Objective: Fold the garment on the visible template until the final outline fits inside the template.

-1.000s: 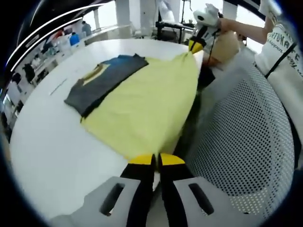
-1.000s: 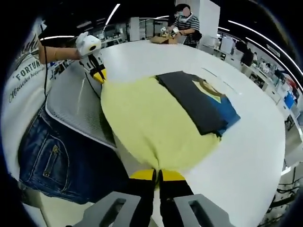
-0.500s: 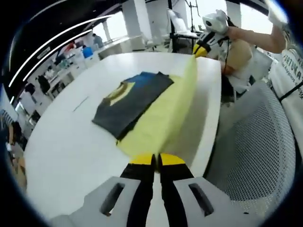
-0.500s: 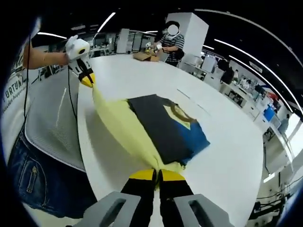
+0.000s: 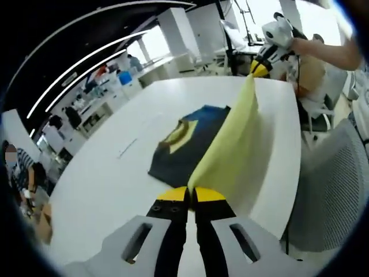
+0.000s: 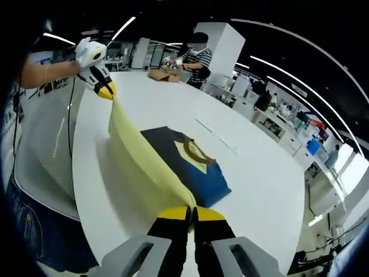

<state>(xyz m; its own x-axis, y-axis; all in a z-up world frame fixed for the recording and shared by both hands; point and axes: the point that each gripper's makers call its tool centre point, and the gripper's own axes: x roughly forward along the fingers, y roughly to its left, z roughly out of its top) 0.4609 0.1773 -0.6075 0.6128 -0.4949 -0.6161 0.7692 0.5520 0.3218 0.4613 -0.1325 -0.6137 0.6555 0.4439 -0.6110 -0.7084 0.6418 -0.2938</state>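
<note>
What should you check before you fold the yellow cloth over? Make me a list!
1. Left gripper shut on the yellow cloth: ok.
2. Right gripper shut on the cloth's other corner: ok.
3. Cloth edge pulled taut between both grippers, lifted off the table: ok.
4. Dark garment lying flat on the table beside the lifted cloth: ok.
5. Template outline to fold onto: cannot tell, no marked outline shows.
6. Far end of the cloth still on the table: cannot tell, the raised part hides it.
</note>
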